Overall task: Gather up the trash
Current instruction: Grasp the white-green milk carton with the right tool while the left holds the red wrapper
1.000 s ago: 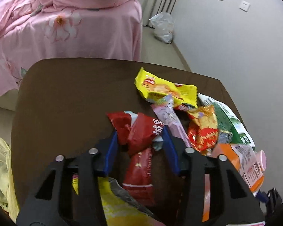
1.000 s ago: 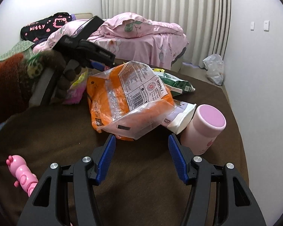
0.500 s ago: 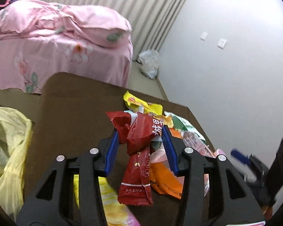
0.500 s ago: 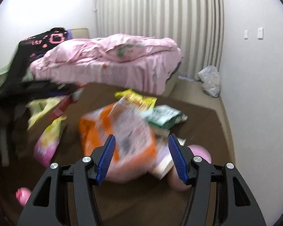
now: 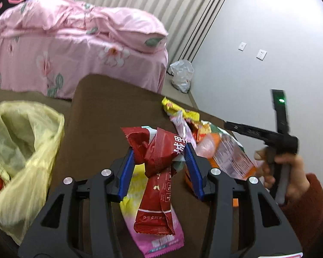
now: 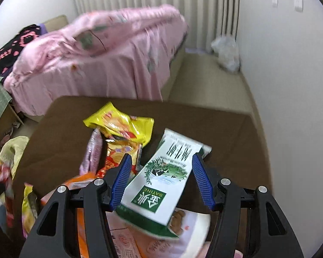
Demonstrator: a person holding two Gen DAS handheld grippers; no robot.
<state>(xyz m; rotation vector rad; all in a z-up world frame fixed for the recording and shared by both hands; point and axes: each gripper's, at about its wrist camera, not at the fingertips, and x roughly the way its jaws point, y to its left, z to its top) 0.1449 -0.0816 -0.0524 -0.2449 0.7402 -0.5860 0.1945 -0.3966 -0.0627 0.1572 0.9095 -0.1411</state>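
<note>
While the left gripper [image 5: 159, 161] clamps a crumpled red foil snack wrapper [image 5: 157, 150] between its blue ribbed pads, the wrapper hangs clear above the brown table [image 5: 101, 111]. Grip sits high on the bunched top; a long red tail dangles below. Probably pinched there because the crumple gives the pads bulk to bite.

Open pale yellow plastic bag [image 5: 21, 142] stands at the table's left edge, mouth gaping, some wrappers already visible inside. Judged destination for the red wrapper; the bag sits beside the table so trash can be carried across and dropped in.

Right gripper [image 6: 161, 180] has its jaws wide, nothing pinched. It hovers over a green-and-white milk carton [image 6: 161, 180] lying flat and slanted on the table, the carton framed between the pads but apart from them. Likely lining up on the next piece.

Remaining litter clusters mid-table: a yellow crinkled snack packet [image 6: 120, 124], a red-and-gold foil wrapper [image 6: 118, 152], a pale purple sachet [image 6: 92, 150], an orange printed plastic bag [image 5: 230, 157]. Heaped and overlapping, so single picks risk dragging neighbours.

Pink floral bed [image 5: 75, 49] behind; a white plastic bag [image 5: 182, 75] on the floor by the wall.
</note>
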